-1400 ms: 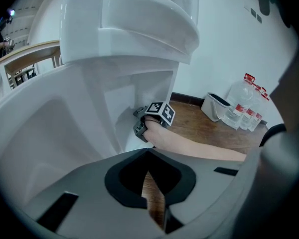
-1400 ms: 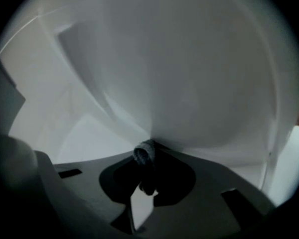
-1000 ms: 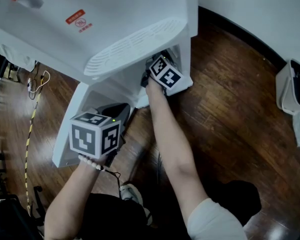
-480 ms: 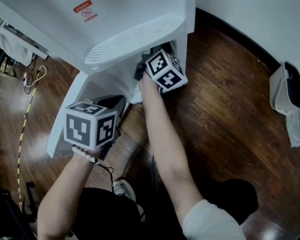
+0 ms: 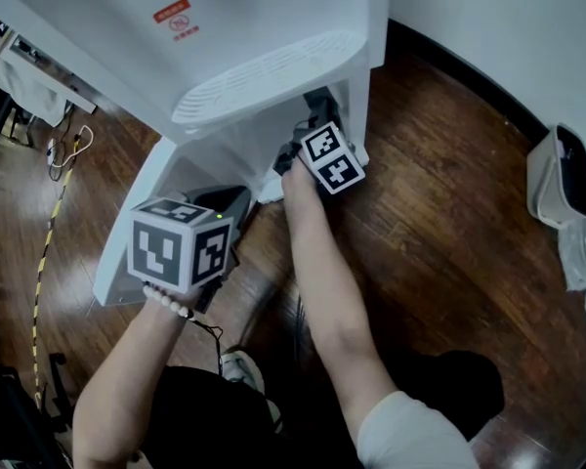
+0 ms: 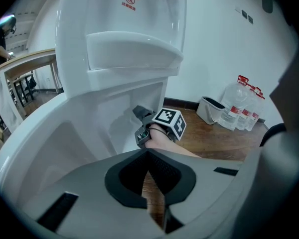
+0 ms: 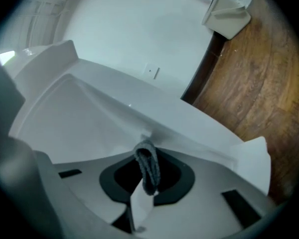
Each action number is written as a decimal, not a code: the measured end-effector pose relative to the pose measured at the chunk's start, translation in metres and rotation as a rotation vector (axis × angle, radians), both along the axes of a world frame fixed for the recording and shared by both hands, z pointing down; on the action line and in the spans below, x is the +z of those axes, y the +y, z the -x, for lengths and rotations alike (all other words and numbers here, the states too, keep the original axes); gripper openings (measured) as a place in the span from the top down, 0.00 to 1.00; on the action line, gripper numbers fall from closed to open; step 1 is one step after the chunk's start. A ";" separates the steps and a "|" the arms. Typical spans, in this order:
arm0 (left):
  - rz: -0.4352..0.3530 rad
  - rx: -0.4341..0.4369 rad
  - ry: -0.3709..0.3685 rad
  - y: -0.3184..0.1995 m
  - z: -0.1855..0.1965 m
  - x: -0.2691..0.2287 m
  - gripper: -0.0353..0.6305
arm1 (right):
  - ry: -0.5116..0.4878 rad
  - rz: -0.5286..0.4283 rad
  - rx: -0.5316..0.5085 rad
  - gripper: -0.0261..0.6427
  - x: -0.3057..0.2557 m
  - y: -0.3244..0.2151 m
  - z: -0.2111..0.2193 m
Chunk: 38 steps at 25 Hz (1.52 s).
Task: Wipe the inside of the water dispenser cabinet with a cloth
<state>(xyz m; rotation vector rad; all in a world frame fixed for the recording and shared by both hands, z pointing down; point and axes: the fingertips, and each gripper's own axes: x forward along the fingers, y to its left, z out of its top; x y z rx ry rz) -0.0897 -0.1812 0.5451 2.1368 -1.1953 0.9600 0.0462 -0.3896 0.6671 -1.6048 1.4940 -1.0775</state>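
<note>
Right gripper (image 7: pixel 144 187) pinches the cloth (image 7: pixel 148 162) inside the cabinet (image 7: pixel 89 118).
The cloth loops up just past its closed fingertips; left gripper (image 6: pixel 148 153) fingers meet, nothing between them.

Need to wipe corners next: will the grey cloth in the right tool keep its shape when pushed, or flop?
Probably floppy: the cloth folds in a loop from the right tool's shut jaws. Likely light: a small pinch carries it. Pushed against the cabinet wall, it may bunch.
</note>
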 end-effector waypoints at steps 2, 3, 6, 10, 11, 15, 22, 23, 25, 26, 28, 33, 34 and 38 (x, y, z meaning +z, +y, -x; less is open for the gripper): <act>0.000 -0.001 0.000 0.000 0.000 0.000 0.95 | -0.028 0.028 0.018 0.90 0.013 0.003 -0.005; 0.001 -0.001 0.001 0.001 0.000 0.000 0.95 | -0.044 0.040 0.025 0.90 0.018 0.004 -0.007; 0.004 0.006 0.007 0.001 -0.003 -0.001 0.95 | -0.057 0.047 0.023 0.90 0.022 0.007 -0.007; -0.008 0.015 0.003 0.001 -0.005 -0.004 0.95 | -0.025 -0.010 0.003 0.90 -0.010 0.010 -0.002; -0.009 0.015 0.001 0.000 -0.005 -0.004 0.95 | -0.033 -0.024 0.001 0.90 -0.019 0.011 -0.002; -0.007 0.008 0.001 0.002 -0.003 -0.004 0.95 | -0.049 -0.133 0.010 0.90 -0.061 0.018 -0.006; -0.019 0.006 -0.007 0.000 -0.001 -0.006 0.95 | -0.062 -0.292 0.028 0.90 -0.123 0.033 -0.015; -0.019 0.006 -0.005 0.000 -0.002 -0.006 0.95 | -0.065 -0.305 0.032 0.90 -0.127 0.036 -0.016; -0.017 0.006 0.000 0.000 -0.004 -0.005 0.95 | -0.068 -0.315 0.038 0.90 -0.128 0.040 -0.018; -0.017 0.008 0.000 0.000 -0.004 -0.005 0.95 | -0.066 -0.309 0.039 0.90 -0.124 0.041 -0.018; -0.019 0.011 -0.002 -0.001 -0.006 -0.005 0.95 | -0.067 -0.280 0.039 0.90 -0.109 0.043 -0.019; -0.024 0.006 0.009 -0.004 -0.010 -0.005 0.95 | -0.047 -0.171 0.025 0.90 -0.051 0.049 -0.026; -0.022 0.005 0.012 -0.005 -0.011 -0.004 0.95 | -0.035 -0.153 0.020 0.90 -0.040 0.050 -0.027; -0.015 0.016 0.015 -0.006 -0.016 -0.001 0.95 | 0.024 -0.086 -0.015 0.90 -0.003 0.052 -0.028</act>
